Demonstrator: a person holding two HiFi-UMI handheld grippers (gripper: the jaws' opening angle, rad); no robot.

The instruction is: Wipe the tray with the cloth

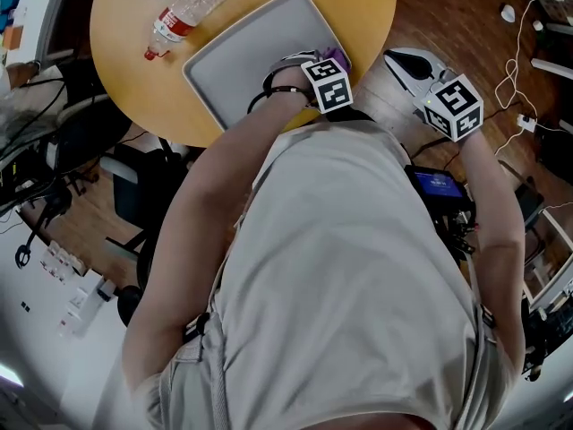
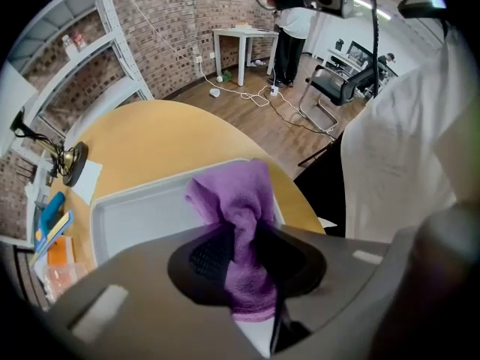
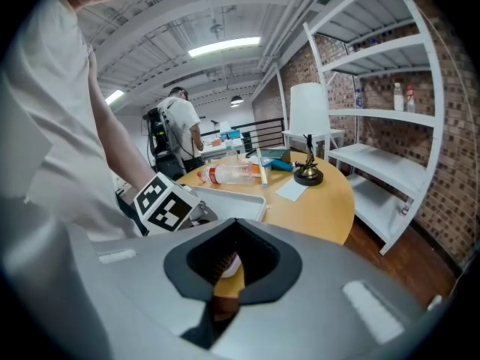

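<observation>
Smooth pale grey tray (image 1: pixel 237 61), rectangular with rounded corners and a raised rim, sits on the round yellow desk (image 1: pixel 121 34). Its long axis runs from near left to far right. Purple fleecy cloth (image 2: pixel 238 201), bunched and creased, lies over the tray's right end. My left claw (image 2: pixel 234 250) is narrowed onto the cloth, pads pinching its middle fold. The cloth's length runs along the jaws, its bunched end pointing to the far side. My right claw (image 3: pixel 223 268), just right of the desk's edge, is barely parted and holds nothing.
</observation>
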